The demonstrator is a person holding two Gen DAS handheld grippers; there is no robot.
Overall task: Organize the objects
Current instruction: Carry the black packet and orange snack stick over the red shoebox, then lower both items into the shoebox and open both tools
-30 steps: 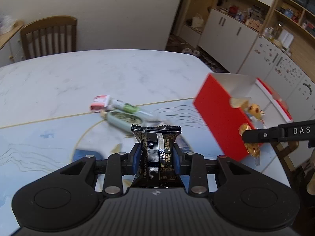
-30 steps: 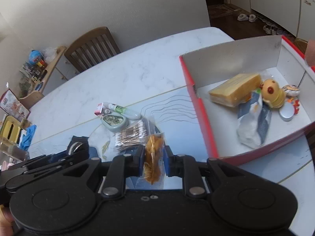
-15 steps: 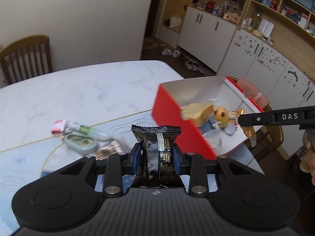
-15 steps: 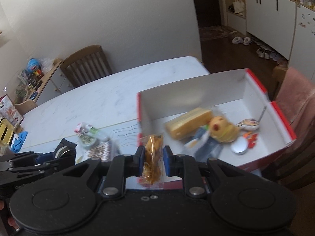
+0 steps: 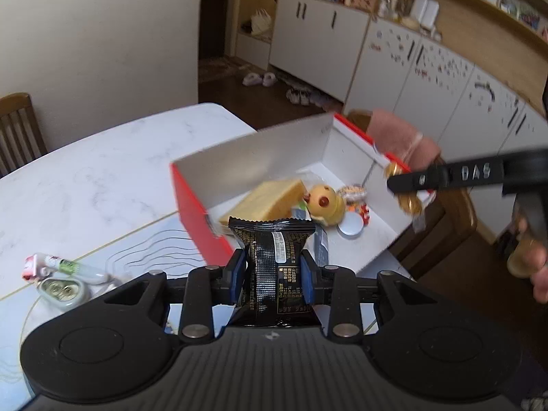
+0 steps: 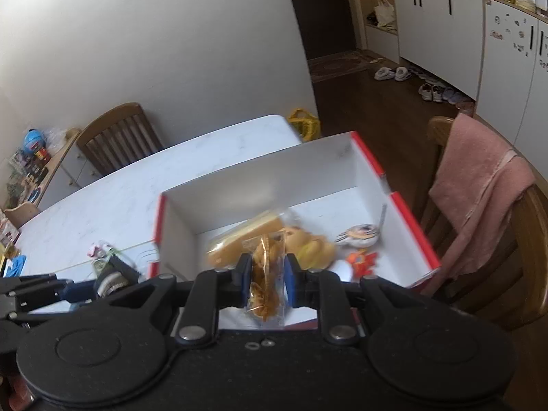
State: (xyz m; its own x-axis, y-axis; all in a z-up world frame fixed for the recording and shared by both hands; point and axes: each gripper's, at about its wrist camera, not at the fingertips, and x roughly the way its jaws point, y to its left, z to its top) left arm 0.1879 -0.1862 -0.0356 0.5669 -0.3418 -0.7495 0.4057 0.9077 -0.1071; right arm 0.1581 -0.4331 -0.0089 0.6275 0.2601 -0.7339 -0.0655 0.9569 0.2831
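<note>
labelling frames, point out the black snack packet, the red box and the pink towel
black snack packet [image 5: 274, 260], left wrist view, middle of the wrapper
red box [image 6: 416, 227], right wrist view, right rim
pink towel [image 6: 479, 185], right wrist view, middle of the cloth

Glossy foil wrapper [image 5: 274, 257] — smooth marble-look table [image 5: 102, 171].

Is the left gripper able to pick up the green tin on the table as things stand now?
Probably not: the left gripper is shut on a black packet, so its jaws are occupied. The green tin itself lies uncovered.
</note>
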